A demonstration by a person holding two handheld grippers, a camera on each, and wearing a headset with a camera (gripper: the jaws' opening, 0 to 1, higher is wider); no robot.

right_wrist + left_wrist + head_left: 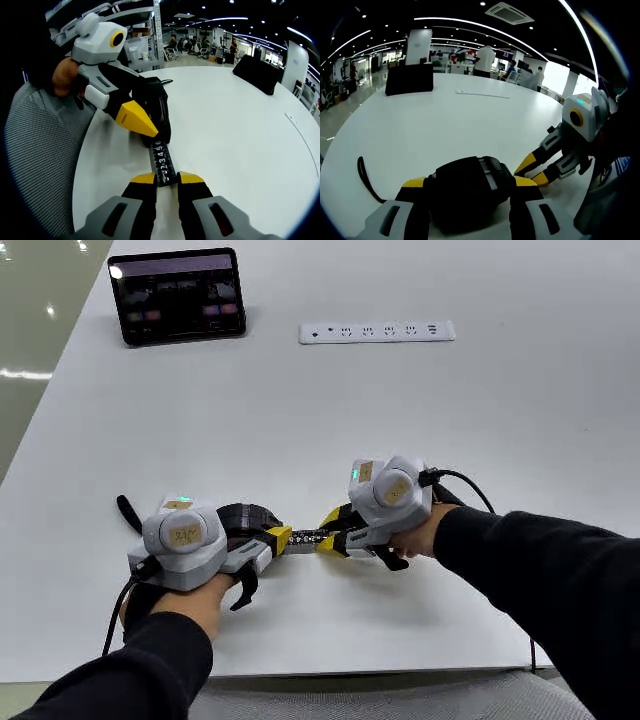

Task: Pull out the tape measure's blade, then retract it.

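Dark sleeves (540,570) framed the bottom of the head view as a person worked two hand-held grippers over a white workbench (300,410). At left, the left gripper (470,182) had its yellow-tipped jaws closed around a black, rounded plastic tape measure case (467,197), which rested on the bench just in front of the person with its black wrist strap (364,175) trailing to one side. Nose to nose with it, the right gripper (167,178) had its jaws narrowed onto the dark steel blade (161,157), of which only a short numbered length was out of the case. The end hook was hidden between the jaws, so the pinch appeared to sit at the blade's tip, though that could not be confirmed. A dark tablet on a stand (178,295) and a white power strip (377,332) lay well apart at the far side. Slippage looked the main risk: if the right jaws lost the thin blade under spring tension it would whip back, and a pull off the case's axis could kink the blade or twist the case out of the left jaws.
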